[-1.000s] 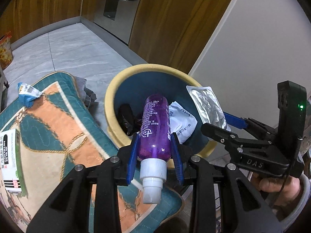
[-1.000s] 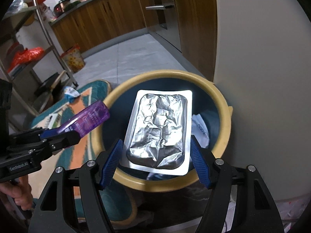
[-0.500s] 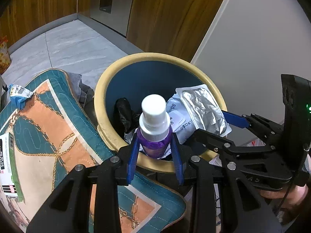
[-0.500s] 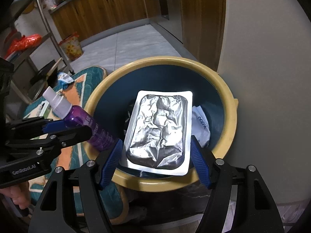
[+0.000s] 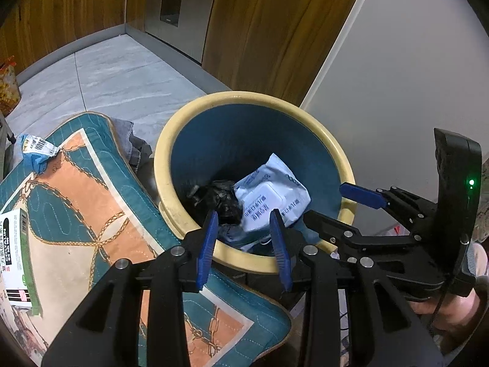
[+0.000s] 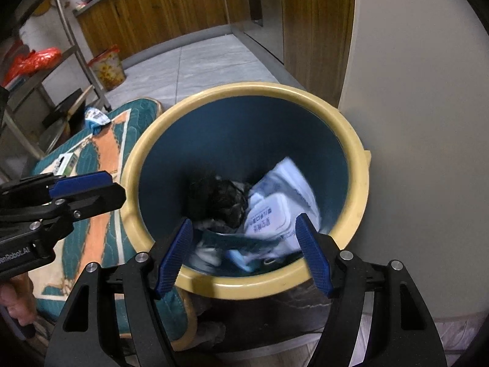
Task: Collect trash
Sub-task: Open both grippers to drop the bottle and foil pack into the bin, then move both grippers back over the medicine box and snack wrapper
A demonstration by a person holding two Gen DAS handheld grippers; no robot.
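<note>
Fingers come first: the left gripper point(image 5: 244, 241) stands at a narrow gap, its jaws having just eased wider, with nothing between its blue ribbed pads point(image 5: 207, 244). It hovers over the near rim of the bin point(image 5: 186, 214), a round tub with a smooth cream-yellow lip and dull blue inner wall. To the left of the bin lies a quilted mat point(image 5: 82, 202), teal and orange with gold chain stitching; a crumpled blue-and-white wrapper point(image 5: 36, 151) and a printed carton point(image 5: 13, 257) rest on it. Inside the bin sit a crinkled black bag point(image 6: 218, 198) and a soft white wipes pack point(image 6: 275, 211) with a rigid flip lid. Farther right, the right gripper point(image 6: 246, 253) is spread wide and empty above the same rim.
</note>
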